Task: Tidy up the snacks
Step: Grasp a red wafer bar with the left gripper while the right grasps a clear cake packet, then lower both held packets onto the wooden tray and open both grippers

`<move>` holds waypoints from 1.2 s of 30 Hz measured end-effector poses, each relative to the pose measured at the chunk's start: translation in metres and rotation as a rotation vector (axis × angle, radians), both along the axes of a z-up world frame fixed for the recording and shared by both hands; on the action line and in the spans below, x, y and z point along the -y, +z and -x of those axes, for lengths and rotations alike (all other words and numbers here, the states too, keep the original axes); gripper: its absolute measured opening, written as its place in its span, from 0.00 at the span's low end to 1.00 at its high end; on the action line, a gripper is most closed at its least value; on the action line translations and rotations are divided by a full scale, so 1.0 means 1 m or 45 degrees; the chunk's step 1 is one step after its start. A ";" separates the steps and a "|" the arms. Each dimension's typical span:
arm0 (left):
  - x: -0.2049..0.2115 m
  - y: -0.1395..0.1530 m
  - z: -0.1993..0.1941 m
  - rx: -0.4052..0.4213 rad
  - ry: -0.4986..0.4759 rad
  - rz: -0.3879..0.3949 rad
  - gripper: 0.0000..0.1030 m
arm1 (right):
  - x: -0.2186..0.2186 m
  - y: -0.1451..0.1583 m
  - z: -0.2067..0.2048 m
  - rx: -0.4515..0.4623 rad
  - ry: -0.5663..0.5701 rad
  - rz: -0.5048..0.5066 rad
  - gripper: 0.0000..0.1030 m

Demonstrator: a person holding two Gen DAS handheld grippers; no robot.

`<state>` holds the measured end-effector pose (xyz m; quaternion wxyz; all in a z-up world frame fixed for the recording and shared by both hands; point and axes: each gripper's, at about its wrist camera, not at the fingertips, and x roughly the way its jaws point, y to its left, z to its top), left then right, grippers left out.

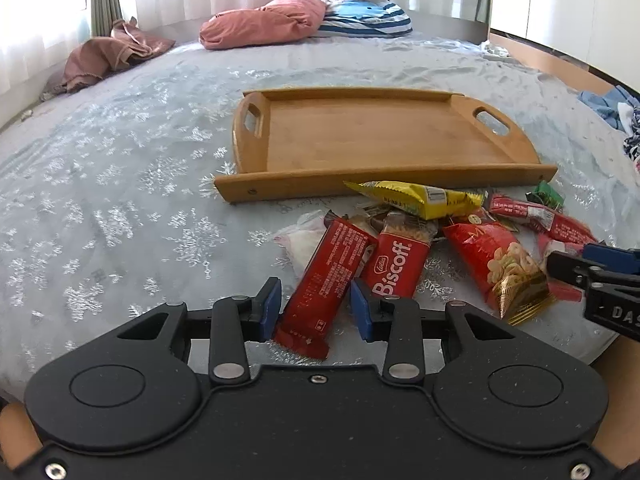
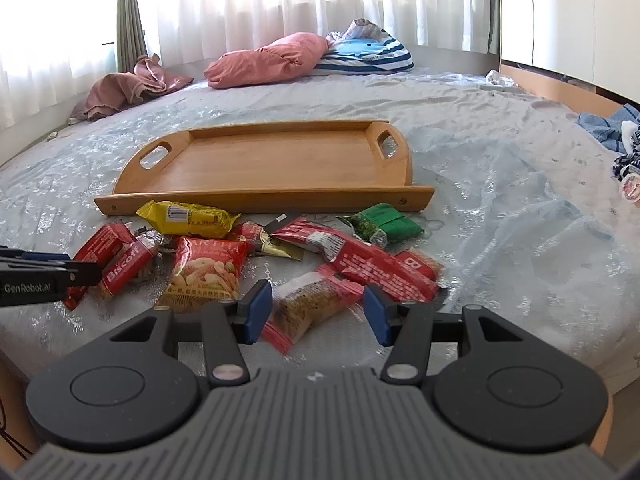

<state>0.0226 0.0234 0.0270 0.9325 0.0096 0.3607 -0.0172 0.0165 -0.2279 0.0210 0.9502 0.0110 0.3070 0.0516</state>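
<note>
An empty wooden tray lies on the bed. A pile of snack packets lies in front of it. My left gripper is open, its pads on either side of a long red bar, beside a red Biscoff pack. My right gripper is open around a clear-and-red cracker packet. A peanut bag, a yellow packet, a green packet and a long red packet lie in the pile.
Grey patterned bedspread. Pink pillow, striped pillow and brown cloth at the far end. Clothes at the right edge. The right gripper's fingers show in the left wrist view; the left gripper's show in the right wrist view.
</note>
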 end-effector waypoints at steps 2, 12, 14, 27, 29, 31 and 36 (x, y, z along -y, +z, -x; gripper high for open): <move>-0.001 -0.002 -0.003 -0.010 -0.001 0.021 0.33 | -0.003 -0.002 -0.004 -0.005 -0.001 0.005 0.58; -0.010 0.005 -0.003 -0.020 -0.005 0.163 0.23 | -0.015 -0.011 -0.020 -0.048 -0.020 0.000 0.37; -0.011 0.010 -0.001 0.006 0.004 0.166 0.23 | -0.011 -0.009 -0.021 -0.065 -0.033 -0.055 0.35; -0.013 0.051 -0.025 0.083 -0.006 0.230 0.23 | 0.008 0.025 -0.023 -0.002 -0.038 -0.130 0.34; -0.012 0.059 -0.036 0.101 -0.008 0.227 0.23 | 0.012 0.032 -0.030 0.013 -0.033 -0.134 0.34; -0.012 0.066 -0.051 0.096 -0.011 0.243 0.23 | 0.018 0.040 -0.044 0.018 -0.026 -0.162 0.34; -0.014 0.079 -0.088 0.050 -0.017 0.223 0.23 | 0.033 0.056 -0.087 -0.015 0.007 -0.200 0.34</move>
